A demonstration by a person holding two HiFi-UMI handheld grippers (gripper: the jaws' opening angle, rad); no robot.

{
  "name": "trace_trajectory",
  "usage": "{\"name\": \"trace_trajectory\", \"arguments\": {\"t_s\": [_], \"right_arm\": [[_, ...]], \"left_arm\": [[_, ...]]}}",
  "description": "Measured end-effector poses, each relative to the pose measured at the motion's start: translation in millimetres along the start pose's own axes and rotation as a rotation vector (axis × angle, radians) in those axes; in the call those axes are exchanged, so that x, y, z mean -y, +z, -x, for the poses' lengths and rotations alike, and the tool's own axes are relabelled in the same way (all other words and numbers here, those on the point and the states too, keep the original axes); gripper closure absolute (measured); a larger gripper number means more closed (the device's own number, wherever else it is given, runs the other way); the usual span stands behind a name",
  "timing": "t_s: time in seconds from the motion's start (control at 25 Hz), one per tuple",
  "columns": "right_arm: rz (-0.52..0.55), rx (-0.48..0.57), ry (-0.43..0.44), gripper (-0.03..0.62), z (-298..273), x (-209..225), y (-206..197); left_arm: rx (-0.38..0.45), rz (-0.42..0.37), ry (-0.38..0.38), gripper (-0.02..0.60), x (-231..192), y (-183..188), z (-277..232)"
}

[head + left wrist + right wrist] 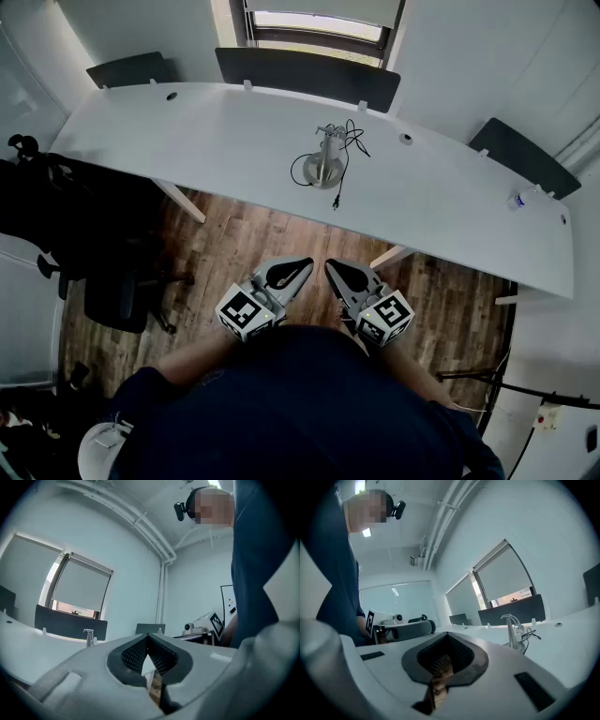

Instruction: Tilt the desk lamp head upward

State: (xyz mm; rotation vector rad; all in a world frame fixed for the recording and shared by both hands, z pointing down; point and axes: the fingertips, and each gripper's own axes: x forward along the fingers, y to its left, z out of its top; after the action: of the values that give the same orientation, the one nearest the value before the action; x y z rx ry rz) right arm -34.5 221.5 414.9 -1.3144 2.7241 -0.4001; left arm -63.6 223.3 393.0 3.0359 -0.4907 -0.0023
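Note:
A silver desk lamp (326,157) with a round base and a black cable stands near the middle of the long white table (187,131). In the left gripper view the lamp (88,637) shows small at the left, and in the right gripper view the lamp (512,631) rises at the right, its head bent over. My left gripper (304,266) and right gripper (332,267) hang side by side close to my body, over the wooden floor and well short of the table. Both are shut with nothing between the jaws.
Dark chair backs (305,75) line the table's far side under a window. A black office chair (122,298) and dark gear stand at the left. A small bottle (521,199) lies near the table's right end. White table legs (392,256) reach down in front of me.

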Motion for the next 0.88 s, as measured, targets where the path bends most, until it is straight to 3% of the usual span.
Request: {"name": "trace_trajectory", "arguments": {"t_s": [0.56,0.88], "right_arm": [[0.000,0.014,0.039,0.583,13,9,1],[0.016,0.010,0.092,0.583,34,25,-6]], "left_arm": [[0.003,0.011,0.050,0.575,6,-2,-15],[-0.016,0.036,0.130,0.575,12,-18,-29]]}}
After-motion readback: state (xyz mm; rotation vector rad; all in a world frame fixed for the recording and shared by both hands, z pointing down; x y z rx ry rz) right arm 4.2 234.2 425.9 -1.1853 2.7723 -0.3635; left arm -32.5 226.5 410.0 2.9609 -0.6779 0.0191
